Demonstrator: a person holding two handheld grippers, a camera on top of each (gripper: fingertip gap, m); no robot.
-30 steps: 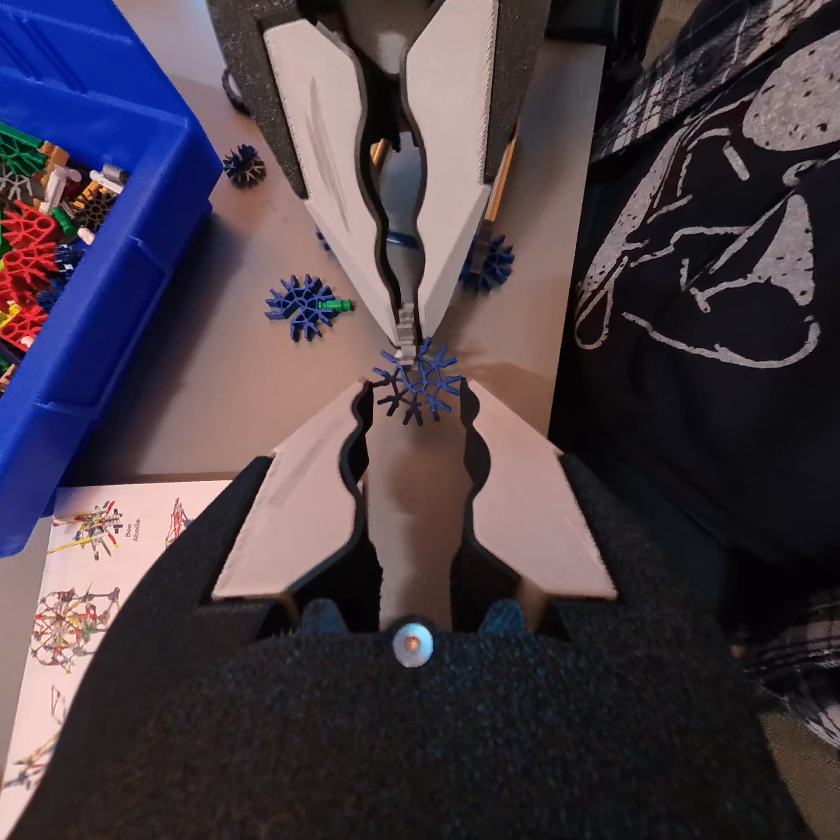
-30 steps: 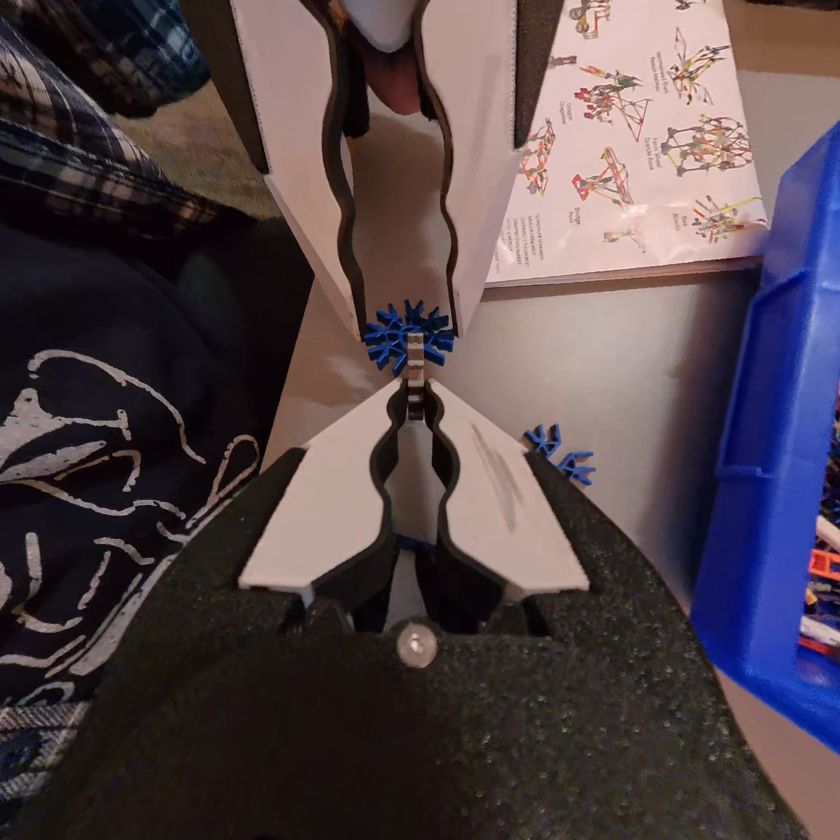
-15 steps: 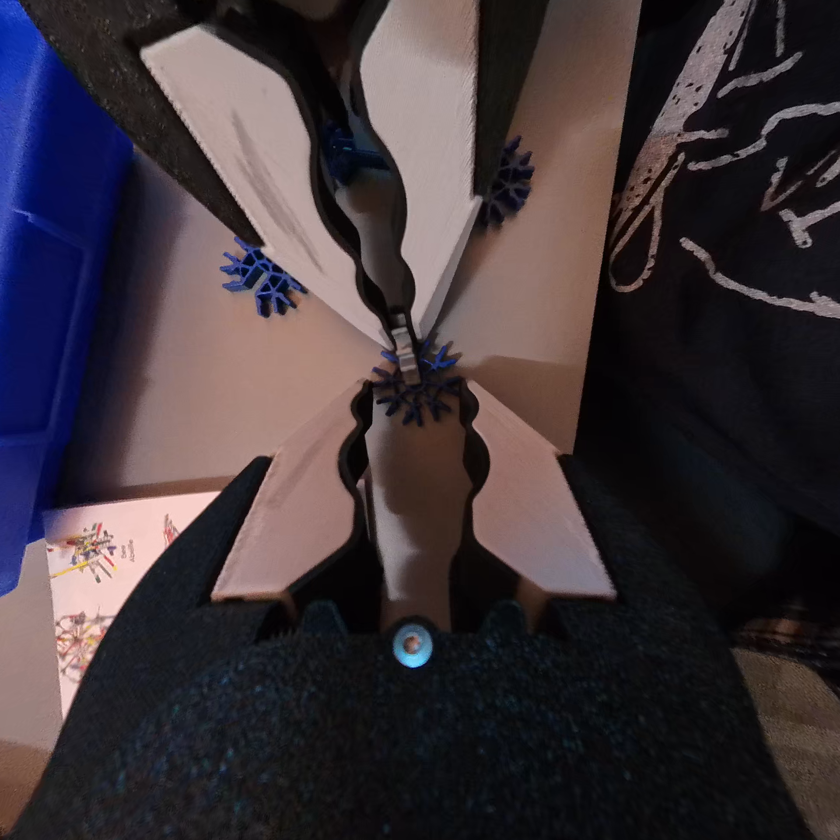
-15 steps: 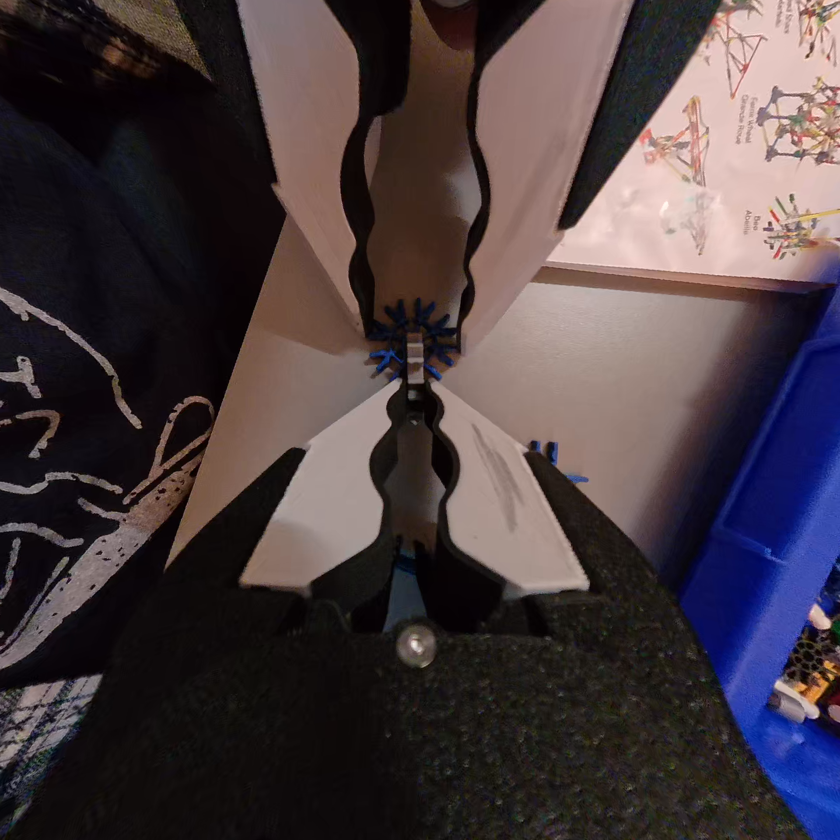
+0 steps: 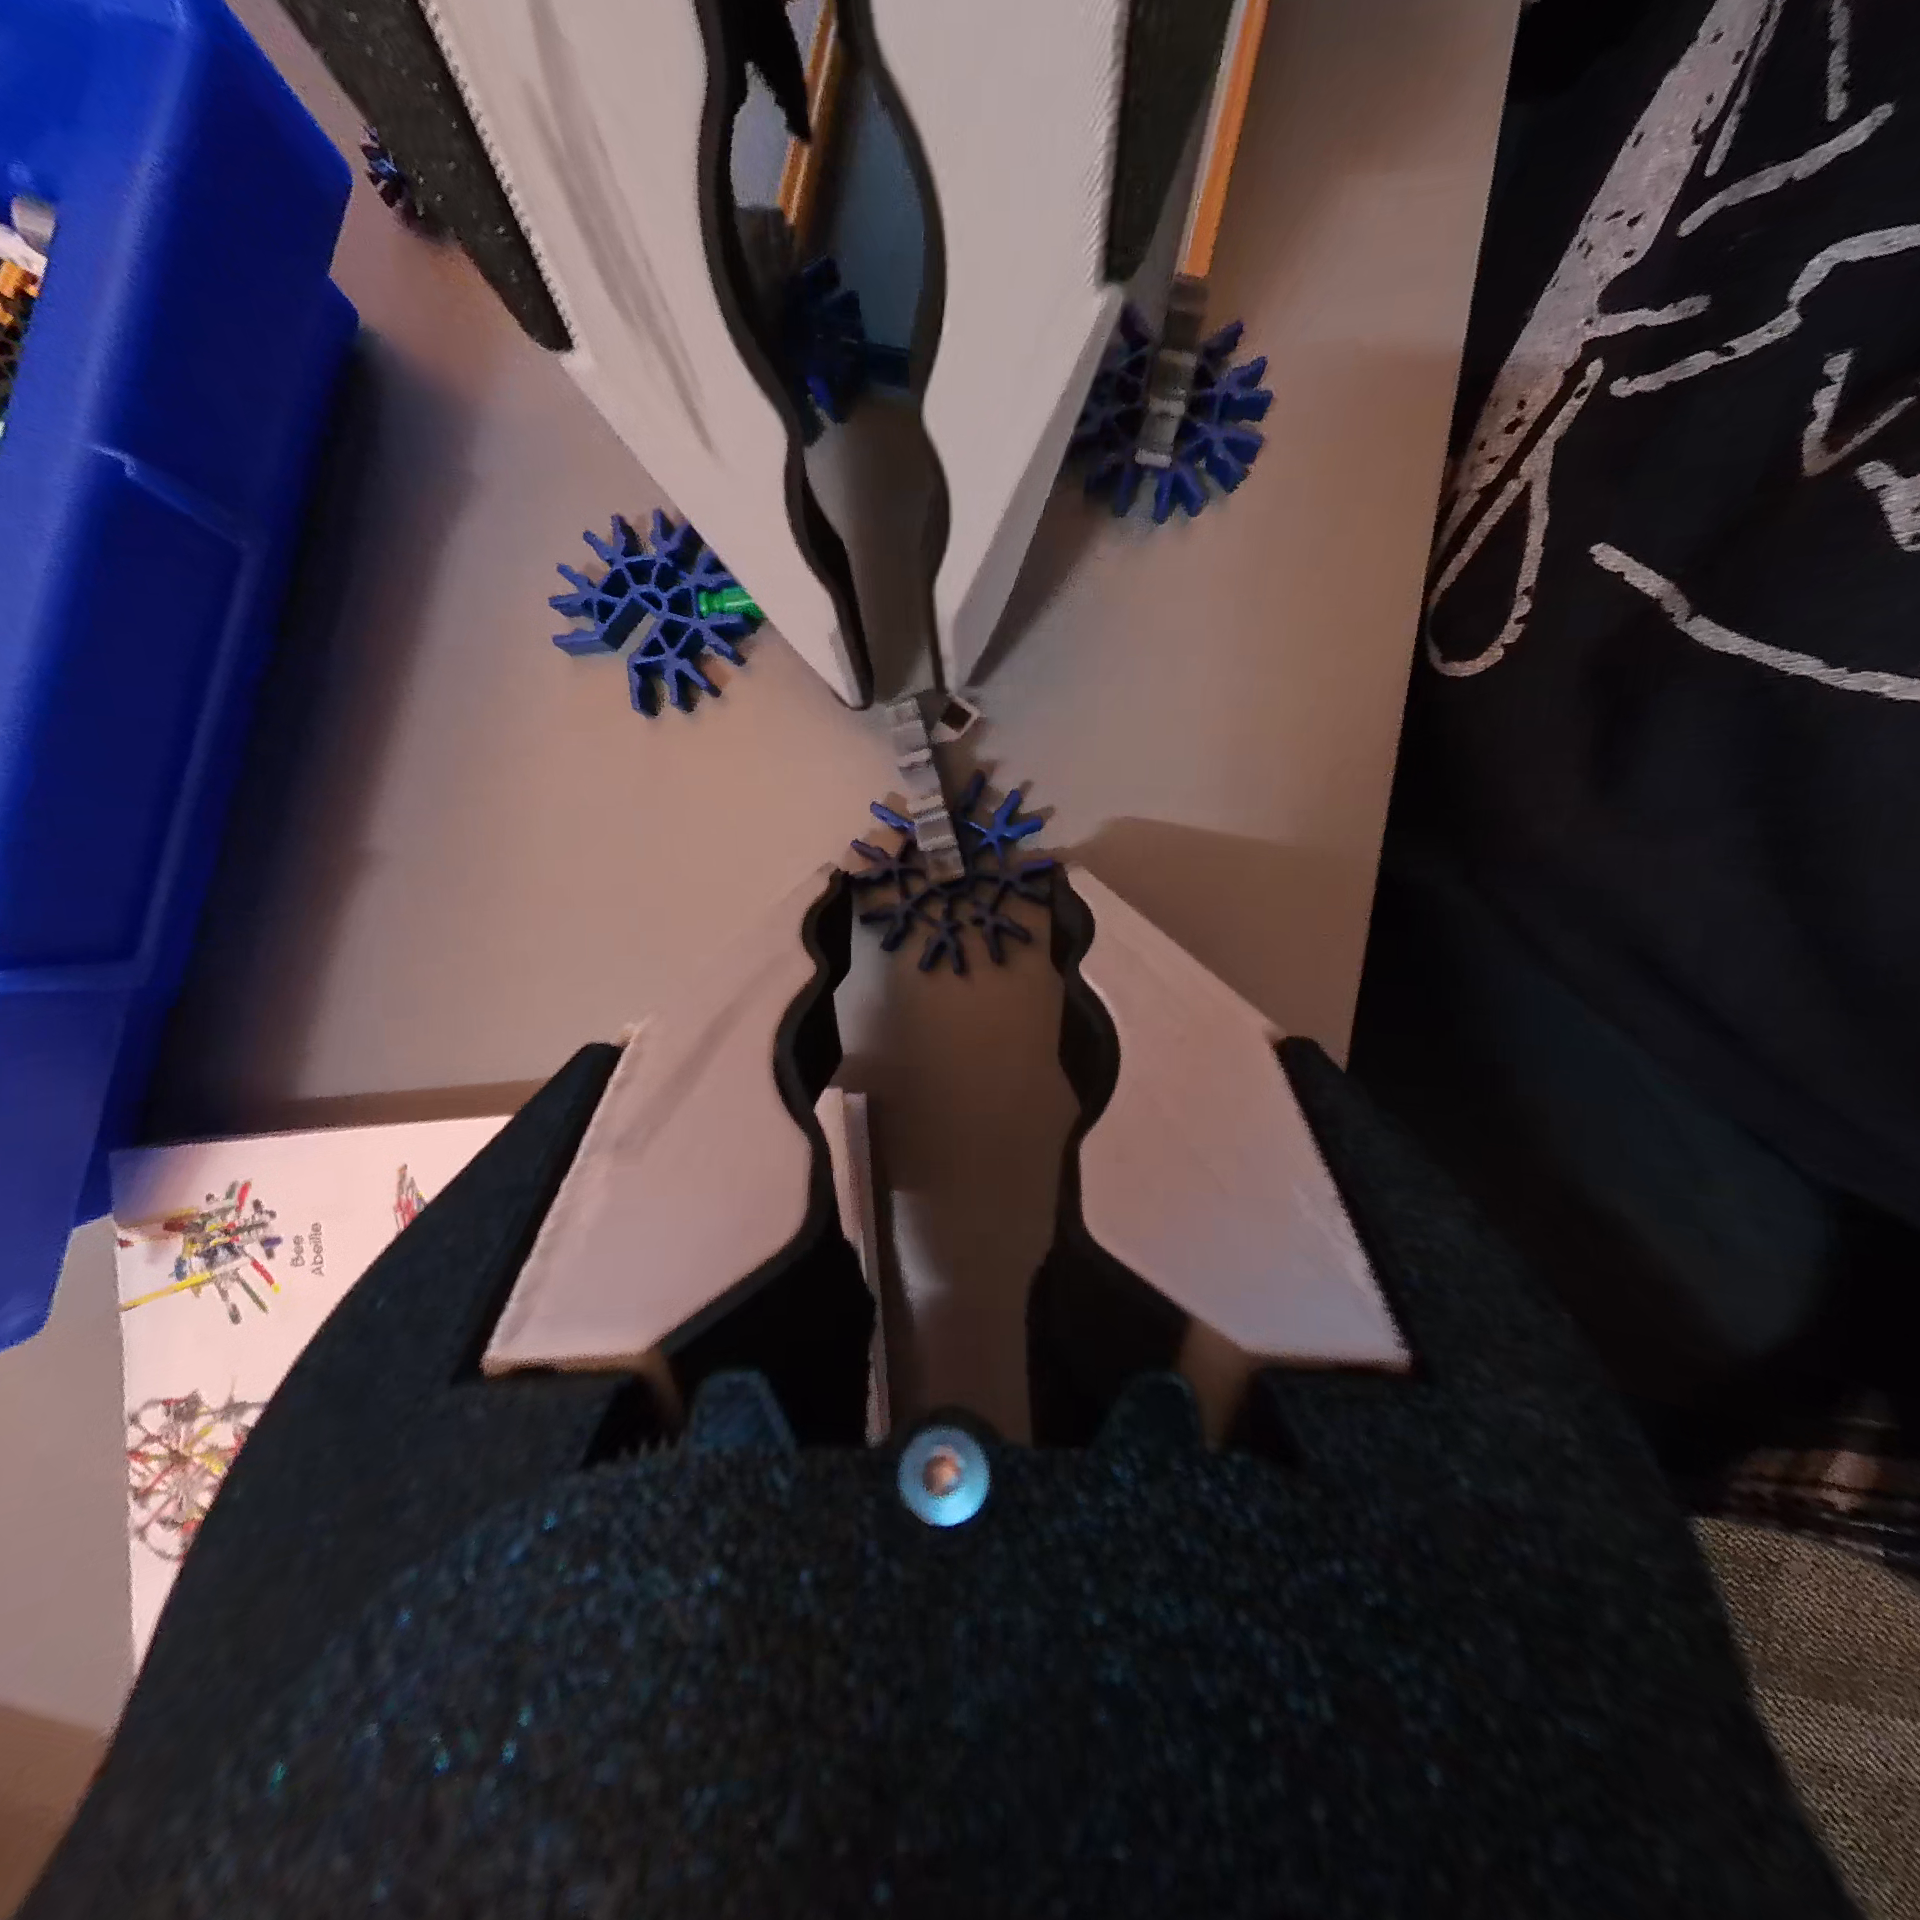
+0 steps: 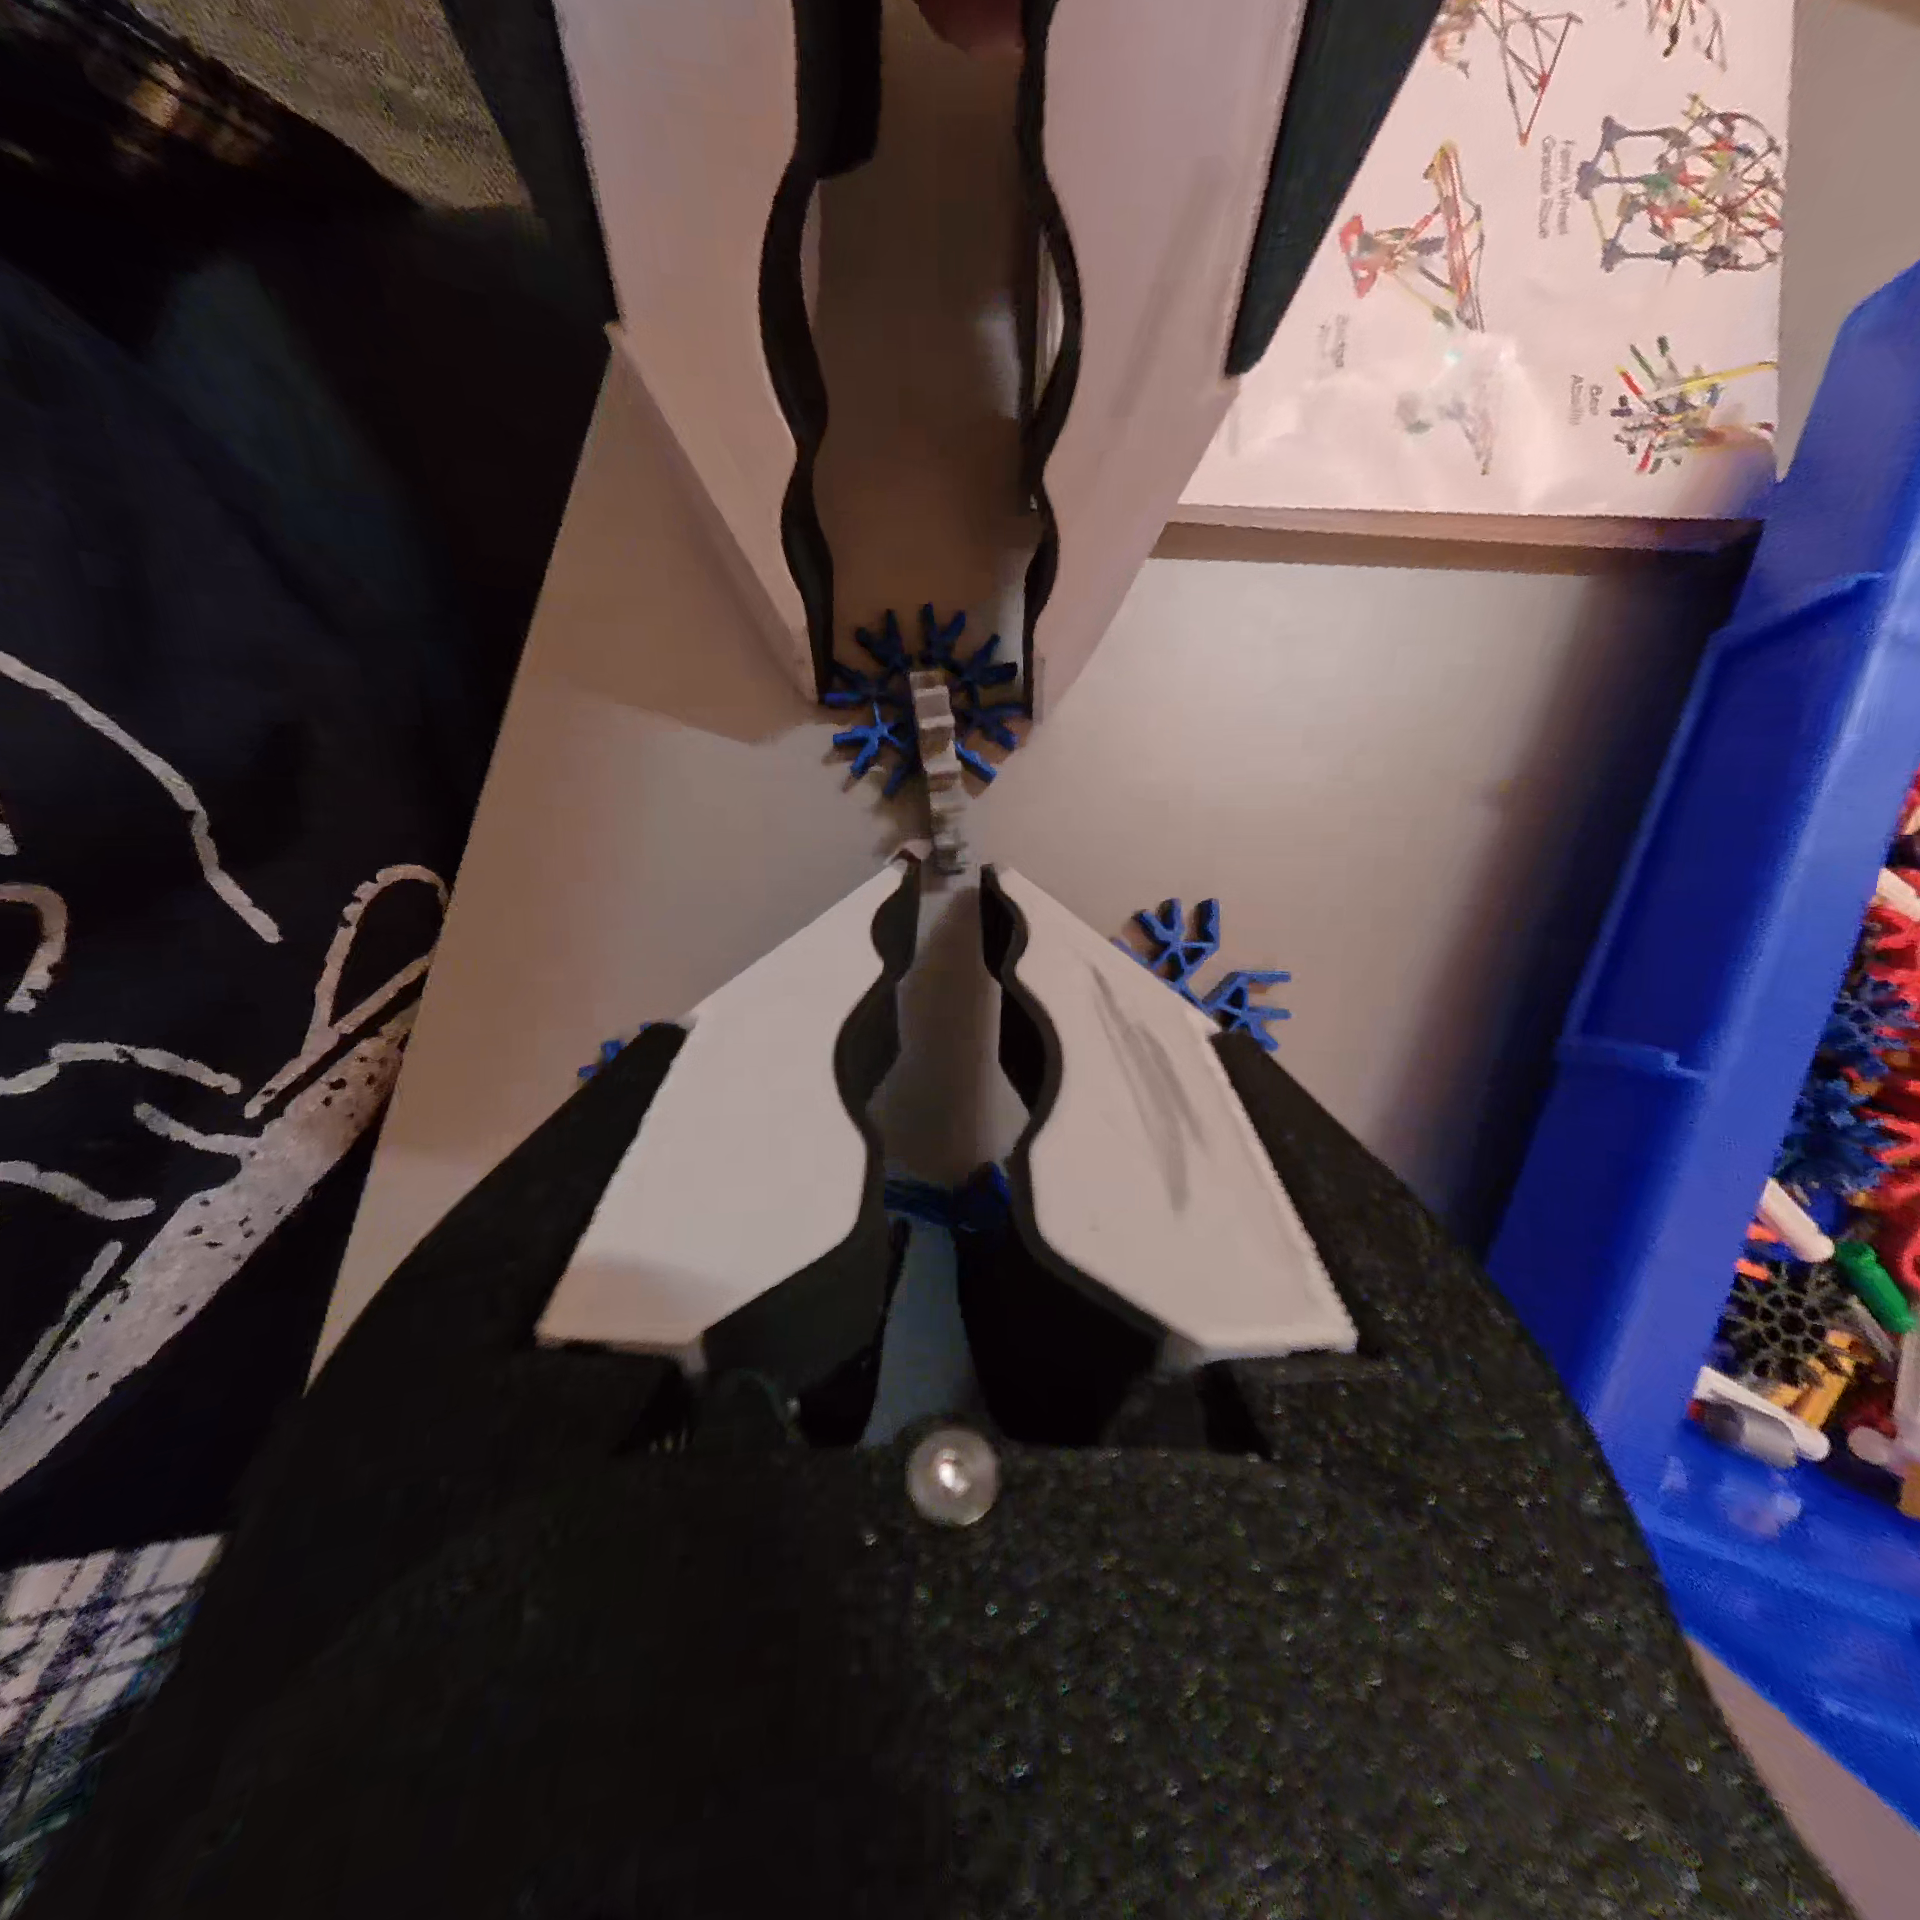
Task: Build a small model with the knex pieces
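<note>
My left gripper is shut on a blue snowflake-shaped connector, held by its edges a little above the table. A short grey rod is plugged into the connector and points at my right gripper, which faces it tip to tip. In the right wrist view, the right gripper has its fingers slightly apart. The rod's free end sits in the gap between them. The connector is clamped in the left gripper just beyond.
A blue bin of mixed building pieces stands beside the grippers. It also shows in the right wrist view. An illustrated sheet lies on the table. Loose blue connectors lie nearby. A person in a dark printed shirt is at the table edge. Both grippers' tips are close together, under 4 cm apart.
The right gripper's fingers have parted from the grey rod and drawn back slightly. The rod stays in the blue connector, which the left gripper still holds.
</note>
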